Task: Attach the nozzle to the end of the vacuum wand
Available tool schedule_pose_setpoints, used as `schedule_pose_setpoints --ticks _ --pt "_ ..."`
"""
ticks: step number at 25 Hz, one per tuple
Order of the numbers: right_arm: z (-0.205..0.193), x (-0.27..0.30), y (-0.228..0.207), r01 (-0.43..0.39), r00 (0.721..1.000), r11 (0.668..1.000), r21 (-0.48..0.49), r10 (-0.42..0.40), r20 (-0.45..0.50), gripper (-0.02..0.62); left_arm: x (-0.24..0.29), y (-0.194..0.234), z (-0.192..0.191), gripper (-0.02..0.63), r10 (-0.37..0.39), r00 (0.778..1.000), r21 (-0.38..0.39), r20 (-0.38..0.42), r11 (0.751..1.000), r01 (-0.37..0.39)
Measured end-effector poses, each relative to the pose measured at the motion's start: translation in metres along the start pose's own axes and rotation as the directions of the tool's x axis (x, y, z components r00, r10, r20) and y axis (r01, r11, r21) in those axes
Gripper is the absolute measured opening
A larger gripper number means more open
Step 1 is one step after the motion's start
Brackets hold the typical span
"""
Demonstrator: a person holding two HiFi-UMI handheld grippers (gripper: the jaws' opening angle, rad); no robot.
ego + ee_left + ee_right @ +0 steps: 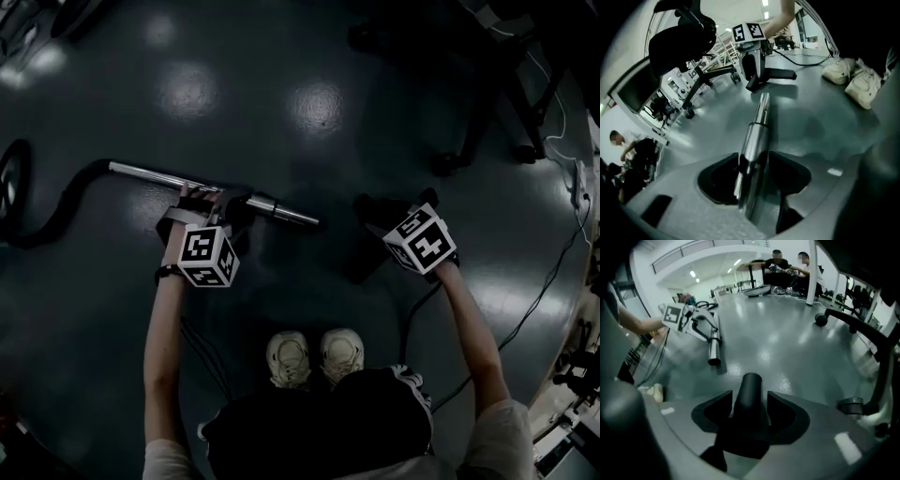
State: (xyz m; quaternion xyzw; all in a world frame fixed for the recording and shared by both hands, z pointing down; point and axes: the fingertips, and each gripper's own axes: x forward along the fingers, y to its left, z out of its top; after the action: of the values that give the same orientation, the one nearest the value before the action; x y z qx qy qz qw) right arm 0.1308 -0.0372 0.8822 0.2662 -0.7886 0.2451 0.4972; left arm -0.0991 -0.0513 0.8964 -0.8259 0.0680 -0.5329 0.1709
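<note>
Between the jaws of the left gripper runs the wand. Both pads sit against its shiny sides with no gap showing, so I judge it grasped, partway along the tube. The right gripper straddles the black neck of the nozzle. Thin dark slits show on either side of the neck, so those jaws look released around it, not yet biting.

Just ahead of the right gripper and a little to its left, the wand's open end faces back toward the nozzle neck, low over the floor and clearly apart from it. Behind both grippers are the person's shoes. Out past the left gripper's far side the hose curls away, and a chair stands well beyond the right gripper.

The step in hand looks like securing both parts before joining them. To do it well:
- Close the right jaws firmly on the neck first.
- Lift its head clear of the floor.
- Bring neck and tube onto one straight line before pushing.
- Hold the wand steady with the left, since a long tube will likely swing if the push comes in crooked.
</note>
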Motion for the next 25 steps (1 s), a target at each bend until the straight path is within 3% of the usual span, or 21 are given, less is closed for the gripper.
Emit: schedule_pose_setpoints --ticks 1,3,5,9,13,18,21,25 --pt "-0.008 0.006 -0.004 0.041 0.998 0.999 -0.033 -0.042 -0.048 0.237 0.006 0.001 0.000 0.198 0.032 0.999 0.038 -0.008 0.999 -0.032" --pt "-0.020 0.014 -0.008 0.089 0.989 0.993 -0.083 -0.098 -0.107 0.270 0.014 0.001 -0.001 0.206 0.062 0.998 0.085 -0.005 0.994 -0.061" --pt "-0.018 0.016 -0.009 0.091 0.989 0.988 -0.129 -0.105 -0.105 0.270 0.016 0.004 -0.001 0.211 0.070 0.997 0.063 0.028 0.995 -0.072" --pt "-0.006 0.011 0.006 0.081 0.996 0.959 -0.273 -0.088 -0.013 0.209 0.013 0.008 0.000 0.210 0.097 0.991 0.038 0.088 0.994 -0.100" --pt "0.009 0.011 0.036 0.076 0.996 0.927 -0.367 -0.053 0.071 0.207 0.005 0.009 0.002 0.187 0.115 0.991 0.094 0.066 0.988 -0.121" --pt "0.028 0.016 0.080 0.051 0.989 0.885 -0.464 0.021 0.150 0.206 -0.012 0.007 0.013 0.183 0.101 0.991 0.106 0.084 0.988 -0.110" --pt "0.037 0.017 0.089 0.042 0.978 0.869 -0.493 0.067 0.200 0.204 -0.018 0.005 0.018 0.182 0.108 0.991 0.120 0.084 0.986 -0.118" --pt "0.040 0.008 0.094 0.021 0.955 0.879 -0.475 0.124 0.271 0.202 -0.025 0.006 0.023 0.183 0.128 0.986 0.100 0.105 0.985 -0.138"
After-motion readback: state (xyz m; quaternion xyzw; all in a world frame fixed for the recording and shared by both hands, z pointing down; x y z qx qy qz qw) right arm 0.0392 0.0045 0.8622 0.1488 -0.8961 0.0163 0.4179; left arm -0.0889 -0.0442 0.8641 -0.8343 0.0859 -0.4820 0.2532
